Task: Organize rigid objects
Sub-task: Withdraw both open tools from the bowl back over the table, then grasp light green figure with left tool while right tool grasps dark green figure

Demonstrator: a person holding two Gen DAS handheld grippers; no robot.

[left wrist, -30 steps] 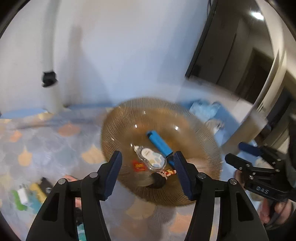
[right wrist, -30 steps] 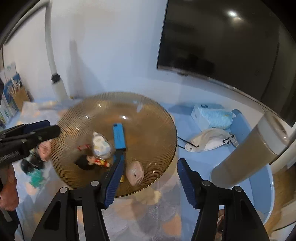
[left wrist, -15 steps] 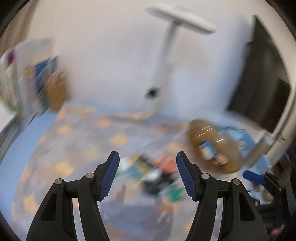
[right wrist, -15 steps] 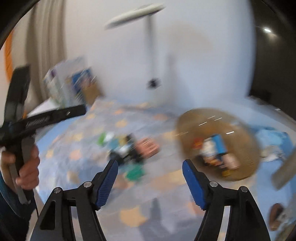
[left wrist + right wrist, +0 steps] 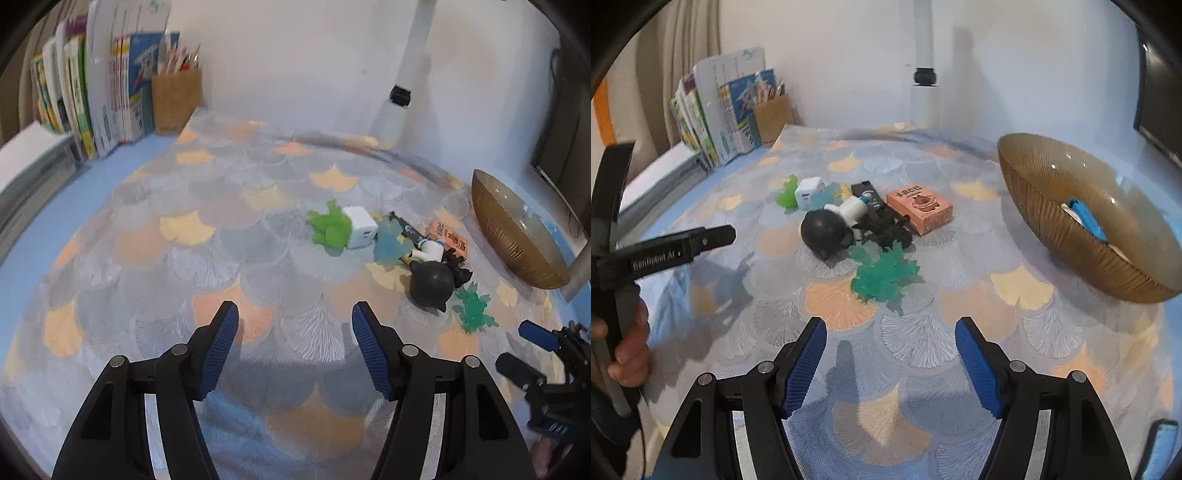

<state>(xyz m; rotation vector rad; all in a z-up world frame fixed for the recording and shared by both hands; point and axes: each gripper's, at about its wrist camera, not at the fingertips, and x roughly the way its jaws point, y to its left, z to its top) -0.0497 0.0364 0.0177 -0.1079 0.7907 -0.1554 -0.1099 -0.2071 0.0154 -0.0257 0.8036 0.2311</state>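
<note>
Amber ribbed bowl (image 5: 1071,225) sat off to the right, most of what was in it hidden by its wall.
Only a blue stick (image 5: 1087,218) poked above the rim. The toy pile, black ball (image 5: 825,230), teal spiky toy (image 5: 886,275), orange box (image 5: 919,206) and white cube (image 5: 360,225), lay on the patterned mat (image 5: 184,266) ahead of both tongs, well apart from them. Left gripper (image 5: 293,347) and right gripper (image 5: 890,360) had both just widened, jaws apart, nothing between them.
</note>
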